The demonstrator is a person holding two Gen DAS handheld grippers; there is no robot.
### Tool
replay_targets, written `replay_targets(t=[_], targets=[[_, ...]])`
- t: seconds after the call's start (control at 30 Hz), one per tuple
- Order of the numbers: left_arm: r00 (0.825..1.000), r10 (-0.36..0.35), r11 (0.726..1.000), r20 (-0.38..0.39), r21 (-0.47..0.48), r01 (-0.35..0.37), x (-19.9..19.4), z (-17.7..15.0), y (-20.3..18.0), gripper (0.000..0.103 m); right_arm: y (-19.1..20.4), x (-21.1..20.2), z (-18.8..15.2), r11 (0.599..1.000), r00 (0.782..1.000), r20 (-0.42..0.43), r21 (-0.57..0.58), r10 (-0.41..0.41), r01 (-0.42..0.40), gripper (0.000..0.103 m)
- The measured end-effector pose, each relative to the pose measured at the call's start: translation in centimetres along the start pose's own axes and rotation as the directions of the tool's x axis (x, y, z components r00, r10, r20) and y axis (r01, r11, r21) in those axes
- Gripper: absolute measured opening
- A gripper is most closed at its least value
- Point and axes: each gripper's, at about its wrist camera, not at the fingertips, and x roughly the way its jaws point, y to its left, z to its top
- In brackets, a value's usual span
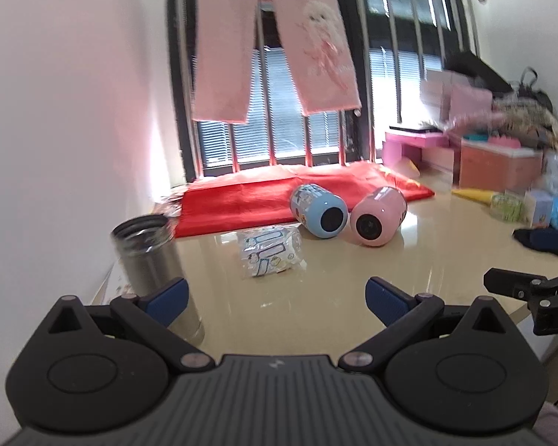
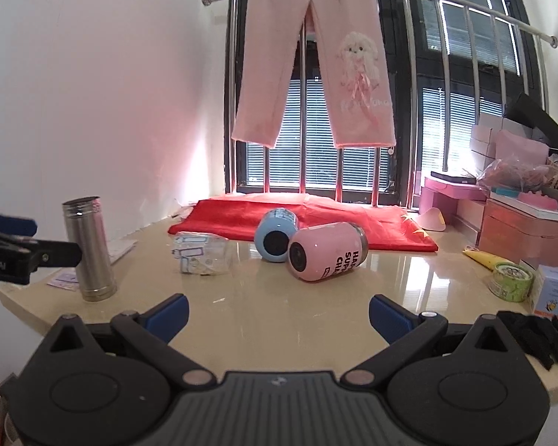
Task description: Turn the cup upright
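A blue cup (image 1: 319,210) (image 2: 275,236) and a pink cup (image 1: 378,216) (image 2: 325,252) lie on their sides, side by side and touching, in the middle of the beige table (image 1: 316,297) (image 2: 279,308), their dark bases facing me. My left gripper (image 1: 275,299) is open and empty, well short of the cups. My right gripper (image 2: 279,316) is open and empty, also short of them. The right gripper's side shows at the right edge of the left wrist view (image 1: 532,293); the left gripper's side shows at the left edge of the right wrist view (image 2: 15,252).
A steel flask (image 1: 152,264) (image 2: 89,249) stands upright at the table's left. A clear packet (image 1: 269,254) (image 2: 201,252) lies before the cups. A red cloth (image 1: 264,200) (image 2: 316,219) lies behind them. Boxes, a green tin (image 2: 511,280) and dark fabric (image 2: 535,334) crowd the right side.
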Motion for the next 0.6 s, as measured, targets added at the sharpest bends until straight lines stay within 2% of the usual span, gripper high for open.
replay_targets(t=[0.13,0.27,0.43,0.6], targets=[[0.996,-0.029,0.999,-0.082,0.041,0.033,3.9,2.3,0.2,0.103,-1.2,2.8,1.0,1.0,1.0,-0.017,-0.006,0.023,-0.023,0.103],[0.983,-0.007,0.993,-0.182,0.119,0.03,8.3,4.6,-0.1,0.103,-2.4,5.8,2.2,0.998,0.998,-0.028,-0.018,0.056,-0.056,0.103],[0.965,0.035,0.97,-0.26,0.24,0.03,13.2,7.1,-1.2,0.103,-4.2,9.7,3.4,0.994,0.994,-0.042,-0.023,0.105,-0.106,0.103],[0.934,0.067,0.929,-0.351,0.364,0.071,18.5,8.5,-2.4,0.103,-6.0,13.1,3.9,0.99,0.989,-0.063,-0.032,0.137,-0.139,0.103]])
